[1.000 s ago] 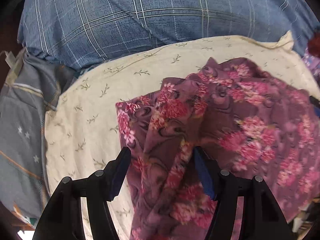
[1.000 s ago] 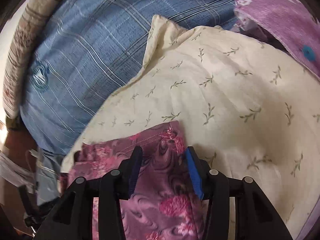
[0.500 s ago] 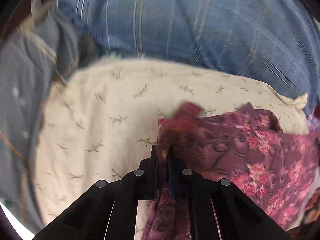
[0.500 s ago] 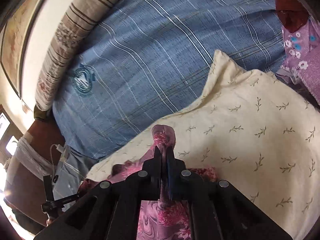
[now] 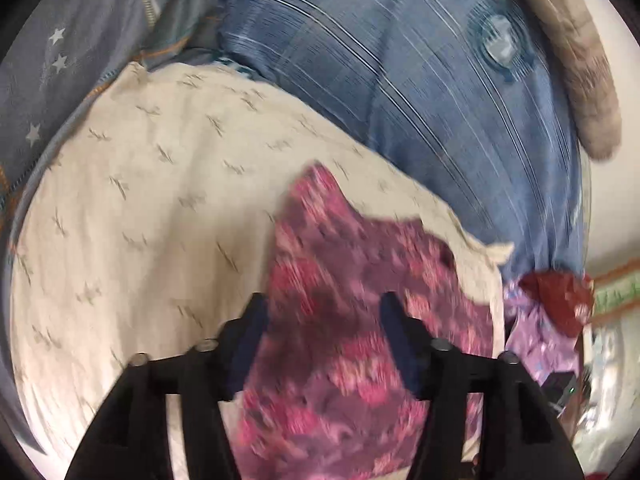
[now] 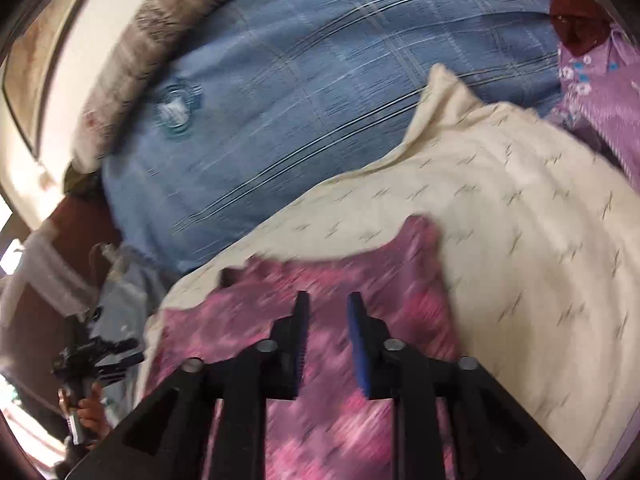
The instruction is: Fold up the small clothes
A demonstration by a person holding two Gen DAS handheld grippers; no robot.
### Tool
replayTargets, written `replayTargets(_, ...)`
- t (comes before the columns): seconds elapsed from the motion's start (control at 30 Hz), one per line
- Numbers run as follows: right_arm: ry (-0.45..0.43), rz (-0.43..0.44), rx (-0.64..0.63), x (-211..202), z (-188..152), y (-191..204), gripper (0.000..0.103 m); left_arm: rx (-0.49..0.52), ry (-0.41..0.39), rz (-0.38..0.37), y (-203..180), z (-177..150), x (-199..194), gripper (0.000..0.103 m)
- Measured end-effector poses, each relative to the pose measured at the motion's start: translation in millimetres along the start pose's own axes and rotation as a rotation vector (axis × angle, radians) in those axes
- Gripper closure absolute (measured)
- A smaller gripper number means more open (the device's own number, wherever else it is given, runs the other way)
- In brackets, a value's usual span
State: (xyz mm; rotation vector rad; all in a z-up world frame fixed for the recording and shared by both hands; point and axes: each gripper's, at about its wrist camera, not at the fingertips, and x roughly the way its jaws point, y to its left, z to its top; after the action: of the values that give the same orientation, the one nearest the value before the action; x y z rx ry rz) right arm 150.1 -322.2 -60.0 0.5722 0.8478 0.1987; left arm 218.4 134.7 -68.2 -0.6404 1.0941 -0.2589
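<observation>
A purple garment with pink flowers (image 5: 344, 320) lies on a cream pillow with a small leaf print (image 5: 140, 220). It also shows in the right wrist view (image 6: 360, 280), spread on the same pillow (image 6: 540, 220). My left gripper (image 5: 323, 312) is open, its blue-padded fingers apart just above the garment. My right gripper (image 6: 328, 312) is open too, with a narrower gap, above the garment's middle. Neither holds the cloth. Both views are blurred by motion.
A blue checked cover (image 5: 420, 80) lies behind the pillow. A grey star-print cloth (image 5: 60, 60) is at the left. A lilac flowered garment (image 6: 600, 92) and a dark red cloth (image 6: 576, 32) lie at the right. A striped bolster (image 6: 160, 20) runs along the wall.
Both grippers were shut on pinched folds of the garment half a second ago. Now both have opened and let it go, and the cloth lies flatter on the pillow.
</observation>
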Motion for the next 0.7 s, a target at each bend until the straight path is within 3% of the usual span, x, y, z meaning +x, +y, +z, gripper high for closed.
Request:
replayTargets(0.1, 0.062, -0.028, 0.026, 9, -37, -5, 0.068, 0.056, 0.039, 0.154, -2, -24, 26, 0.043)
replayTargets(0.13, 0.089, -0.064, 0.044, 16, -44, -12, 0.070, 0.052, 0.080, 0.202, 0, -28, 39, 0.051)
replayTargets(0.17, 0.119, -0.081, 0.067, 22, -51, -20, 0.070, 0.048, 0.094, 0.225, 4, -32, 46, 0.053)
replayTargets(0.23, 0.094, -0.084, 0.076, 11, -53, -18, 0.071, 0.052, 0.071, 0.209, -1, -36, 32, 0.054)
replayTargets(0.3, 0.085, -0.067, 0.056, -3, -51, -6, 0.068, 0.043, 0.065, 0.139, -6, -40, 14, 0.054)
replayTargets(0.4, 0.037, -0.031, -0.010, -27, -57, 16, 0.061, 0.052, -0.006, 0.090, -16, -56, -13, 0.039)
replayTargets(0.47, 0.011, -0.041, -0.038, -35, -68, 25, 0.057, 0.101, -0.016, 0.069, -30, -78, -17, 0.037)
replayTargets(0.53, 0.003, -0.077, -0.050, -36, -79, 26, 0.056, 0.151, -0.007, 0.089, -37, -99, -16, 0.036)
replayTargets(0.63, 0.068, -0.218, -0.047, -15, -89, 13, 0.056, 0.166, 0.054, 0.163, -35, -115, 10, 0.035)
replayTargets(0.67, 0.101, -0.241, -0.026, -5, -91, 5, 0.056, 0.148, 0.089, 0.181, -27, -119, 24, 0.035)
replayTargets(0.7, 0.115, -0.227, 0.003, -1, -95, -2, 0.055, 0.147, 0.069, 0.176, -26, -120, 23, 0.034)
